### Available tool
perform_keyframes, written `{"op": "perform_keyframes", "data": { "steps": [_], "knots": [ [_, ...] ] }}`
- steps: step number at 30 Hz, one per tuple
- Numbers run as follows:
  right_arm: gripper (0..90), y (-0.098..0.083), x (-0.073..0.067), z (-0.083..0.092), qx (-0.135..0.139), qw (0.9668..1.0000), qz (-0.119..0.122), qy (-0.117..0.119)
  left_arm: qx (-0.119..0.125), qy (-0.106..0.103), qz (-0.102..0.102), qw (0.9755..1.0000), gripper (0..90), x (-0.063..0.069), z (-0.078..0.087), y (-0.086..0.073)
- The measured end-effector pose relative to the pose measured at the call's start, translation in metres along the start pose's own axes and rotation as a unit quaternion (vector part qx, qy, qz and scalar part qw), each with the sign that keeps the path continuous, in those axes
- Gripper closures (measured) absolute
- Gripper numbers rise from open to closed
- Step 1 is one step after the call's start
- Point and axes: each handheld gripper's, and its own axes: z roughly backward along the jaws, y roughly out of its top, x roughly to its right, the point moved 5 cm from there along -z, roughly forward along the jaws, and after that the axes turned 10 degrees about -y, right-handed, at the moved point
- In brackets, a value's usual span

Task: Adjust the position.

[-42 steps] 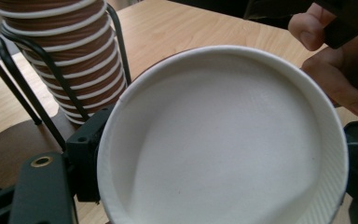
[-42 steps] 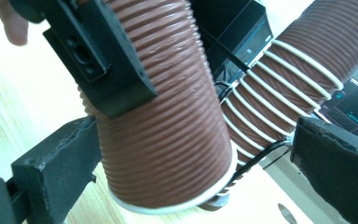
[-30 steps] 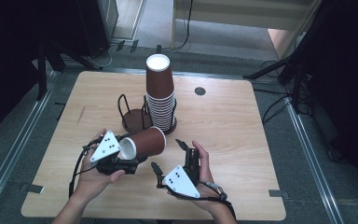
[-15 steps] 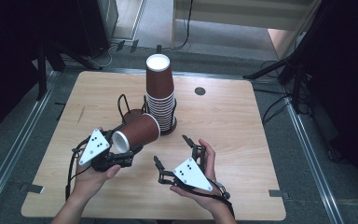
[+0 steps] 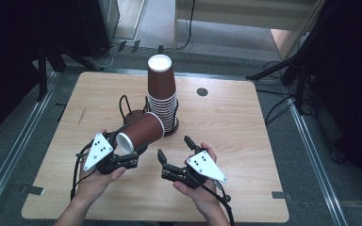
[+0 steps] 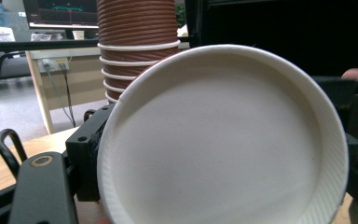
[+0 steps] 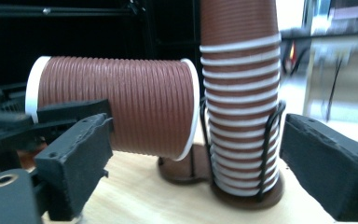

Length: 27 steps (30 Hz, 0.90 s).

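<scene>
Cup point(image 5: 140, 133): one brown ribbed paper cup with white rim, held on its side above the table point(image 5: 245, 141), its open mouth turned toward the person and its base pointing at the stack point(image 5: 164, 96); in the left gripper view its white inside point(image 6: 219, 140) is seen head-on. Left gripper point(image 5: 122, 157): jaws nearly closed, clamped on the cup at its rim. Stack: remaining cups nested upside down, standing upright in a black wire holder point(image 5: 173, 117); the cup is judged to be already parted from it. Second holder point(image 5: 131, 113): just left of the stack, round base and wire loops, no cup in it; in the right gripper view its base point(image 7: 184, 170) is seen under the cup's far end. Right gripper point(image 5: 176, 155): jaws spread wide, nothing held, resting low near the cup. Progress: the lifting-off is judged done; the placing of the cup, probably into the second holder, is left, as are the other cups.
</scene>
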Motion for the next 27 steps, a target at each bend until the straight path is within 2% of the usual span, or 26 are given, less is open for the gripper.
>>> {"op": "perform_keyframes", "data": {
  "steps": [2,4,6,9,12,13,16,19,22,23,24,25,26,27],
  "knots": [
    [9.3,0.0,0.0,-0.001,-0.016,0.9993,-0.034,-0.004,0.002,0.0,0.0,1.0,19.8,0.001,-0.001,0.0],
    [6.9,0.002,0.0,-0.001,-0.027,0.997,-0.071,-0.01,0.004,0.0,0.003,1.0,19.8,0.001,-0.001,0.0],
    [5.4,0.001,0.0,0.0,-0.038,0.9926,-0.115,-0.005,0.006,0.0,0.004,1.0,19.8,0.001,-0.001,0.0],
    [2.6,-0.002,-0.003,0.0,-0.052,0.9861,-0.158,-0.004,0.01,-0.006,0.002,0.9999,19.8,0.003,-0.002,-0.001],
    [0.0,-0.005,-0.002,0.001,-0.06,0.9769,-0.205,-0.015,0.009,-0.008,-0.002,0.9999,19.8,0.005,-0.004,-0.003],
    [0.0,-0.005,-0.001,0.001,-0.058,0.9726,-0.222,-0.037,0.01,-0.008,0.0,0.9999,19.8,0.006,-0.005,-0.004],
    [0.0,-0.006,0.002,0.002,-0.056,0.9598,-0.271,-0.046,0.011,-0.011,0.003,0.9999,19.8,0.008,-0.007,-0.006],
    [0.0,-0.005,0.002,0.003,-0.057,0.9474,-0.313,-0.041,0.01,-0.013,0.002,0.9999,19.8,0.01,-0.009,-0.008],
    [0.0,-0.006,0.002,0.004,-0.06,0.9322,-0.355,-0.039,0.007,-0.017,0.0,0.9998,19.8,0.013,-0.011,-0.01],
    [0.0,-0.006,0.004,0.004,-0.062,0.9263,-0.369,-0.041,0.007,-0.017,0.0,0.9998,19.8,0.014,-0.012,-0.011],
    [0.0,-0.007,0.004,0.005,-0.064,0.9179,-0.389,-0.042,0.008,-0.02,0.001,0.9998,19.8,0.015,-0.013,-0.011],
    [0.0,-0.008,0.006,0.005,-0.065,0.9112,-0.404,-0.046,0.007,-0.019,-0.001,0.9998,19.8,0.016,-0.013,-0.012],
    [0.0,-0.008,0.006,0.005,-0.065,0.9057,-0.416,-0.049,0.007,-0.021,-0.002,0.9998,19.8,0.017,-0.014,-0.012],
    [0.0,-0.009,0.007,0.005,-0.069,0.8986,-0.431,-0.049,0.007,-0.022,-0.002,0.9997,19.8,0.018,-0.014,-0.013]
  ]
}}
